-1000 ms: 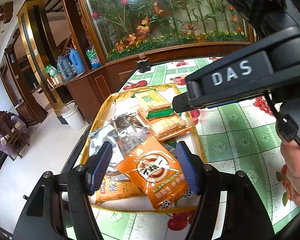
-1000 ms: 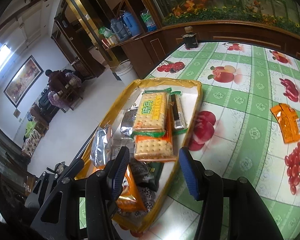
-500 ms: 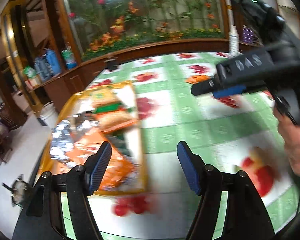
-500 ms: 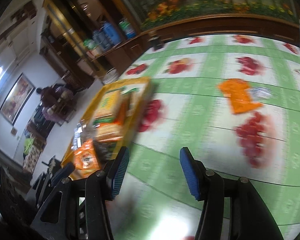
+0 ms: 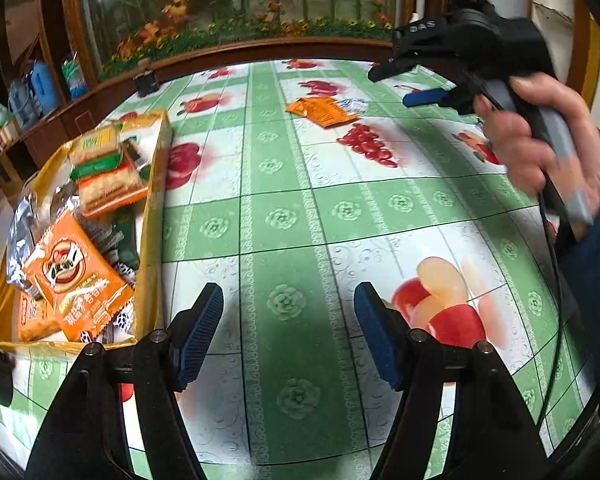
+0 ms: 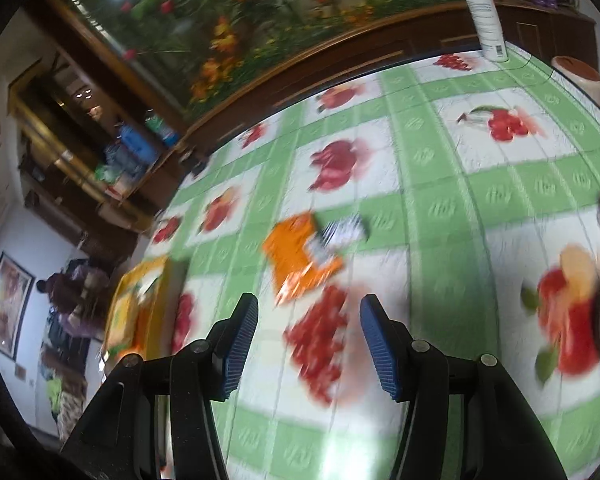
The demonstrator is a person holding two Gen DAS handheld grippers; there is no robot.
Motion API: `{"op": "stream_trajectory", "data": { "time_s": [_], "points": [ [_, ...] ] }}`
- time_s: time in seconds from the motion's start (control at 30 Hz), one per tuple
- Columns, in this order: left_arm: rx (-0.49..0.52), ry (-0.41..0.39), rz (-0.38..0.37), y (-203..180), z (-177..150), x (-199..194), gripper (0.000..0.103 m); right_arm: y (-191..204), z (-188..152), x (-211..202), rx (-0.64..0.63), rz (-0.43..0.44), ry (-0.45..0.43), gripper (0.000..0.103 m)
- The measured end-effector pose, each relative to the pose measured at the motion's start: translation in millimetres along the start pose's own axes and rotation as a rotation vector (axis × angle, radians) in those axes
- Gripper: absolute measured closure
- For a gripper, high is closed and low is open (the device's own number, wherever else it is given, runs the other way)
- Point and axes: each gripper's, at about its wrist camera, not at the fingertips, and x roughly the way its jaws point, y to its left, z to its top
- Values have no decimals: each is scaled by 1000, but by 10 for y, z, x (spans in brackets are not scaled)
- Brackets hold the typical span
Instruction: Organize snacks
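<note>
An orange snack packet (image 5: 322,110) (image 6: 302,254) lies alone on the green fruit-print tablecloth. A yellow tray (image 5: 154,200) (image 6: 124,312) at the table's left edge holds several snack packs: cracker packs, silver bags, an orange packet (image 5: 74,276). My left gripper (image 5: 288,316) stands open over bare cloth, right of the tray, nothing between its fingers. My right gripper (image 6: 308,334) is open too, just short of the lone orange packet, hovering over printed red grapes. In the left wrist view the right gripper (image 5: 404,84) hangs above the table, a hand (image 5: 540,140) around its handle.
A white spray bottle (image 6: 482,16) stands at the table's far edge, a dark small jar (image 5: 146,82) at the far left. A wooden cabinet with a flower display (image 5: 236,8) runs behind the table. A person (image 6: 72,292) sits far off in the room.
Both grippers swung right, away from the tray. The left now faces open tablecloth; the right has rolled and now faces the lone orange packet. Jaw openings look unchanged.
</note>
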Motion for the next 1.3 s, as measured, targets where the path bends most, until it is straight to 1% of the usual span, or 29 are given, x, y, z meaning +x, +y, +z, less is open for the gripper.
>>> {"op": "stream_trajectory", "data": {
  "time_s": [0.1,0.17,0.23,0.27,0.3,0.37,0.4,0.5,0.6,0.67,0.7,0.73,0.77,0.83,0.87,0.9,0.93,0.97,1.03,1.07,1.13,1.2,1.27,1.3],
  "points": [
    [0,-3,5,-9,-26,-6,36,10,293,256,-1,-61,-1,47],
    [16,-4,19,-58,-50,-11,36,83,402,468,-30,-87,23,48],
    [37,-8,33,-102,-72,-31,36,168,444,697,-51,-109,53,51],
    [50,-11,45,-118,-79,-40,36,209,446,791,-70,-137,62,59],
    [61,-13,56,-133,-90,-50,36,261,450,846,-92,-174,40,64],
    [70,-13,66,-118,-95,-60,36,379,450,931,-140,-219,30,64],
    [62,-14,65,-96,-94,-73,36,451,435,970,-170,-240,30,61],
    [37,-24,66,-11,-65,-114,36,581,385,1035,-254,-274,39,61],
    [14,-34,65,63,-46,-152,36,564,340,1001,-278,-253,55,62],
    [8,-38,61,96,-38,-170,36,574,275,955,-303,-219,89,63],
    [7,-42,64,107,-38,-187,36,570,229,974,-306,-188,137,64],
    [7,-44,67,128,-35,-190,36,553,132,988,-294,-124,198,63],
    [6,-47,69,141,-36,-201,36,587,44,931,-314,-96,199,63],
    [-2,-48,69,185,-38,-221,36,651,-159,790,-355,-75,232,64],
    [-6,-47,70,205,-37,-227,36,664,-215,726,-351,-36,250,65],
    [-10,-46,71,224,-32,-233,36,681,-240,649,-344,8,255,69],
    [-17,-48,73,247,-22,-249,36,704,-212,565,-342,23,241,70],
    [-22,-51,73,262,-11,-264,36,724,-131,482,-337,14,208,69],
    [-34,-61,73,293,0,-312,36,723,69,421,-311,-8,163,65],
    [-38,-69,74,308,4,-352,36,708,189,466,-297,-40,162,65],
    [-39,-83,80,339,-1,-427,36,651,313,619,-268,-80,190,65],
    [-35,-97,97,377,-9,-517,36,617,313,781,-263,-116,212,68],
    [-38,-100,111,419,-18,-575,36,616,301,905,-307,-195,193,68],
    [-41,-100,116,444,-22,-593,36,602,319,930,-305,-207,187,68]
  ]
}}
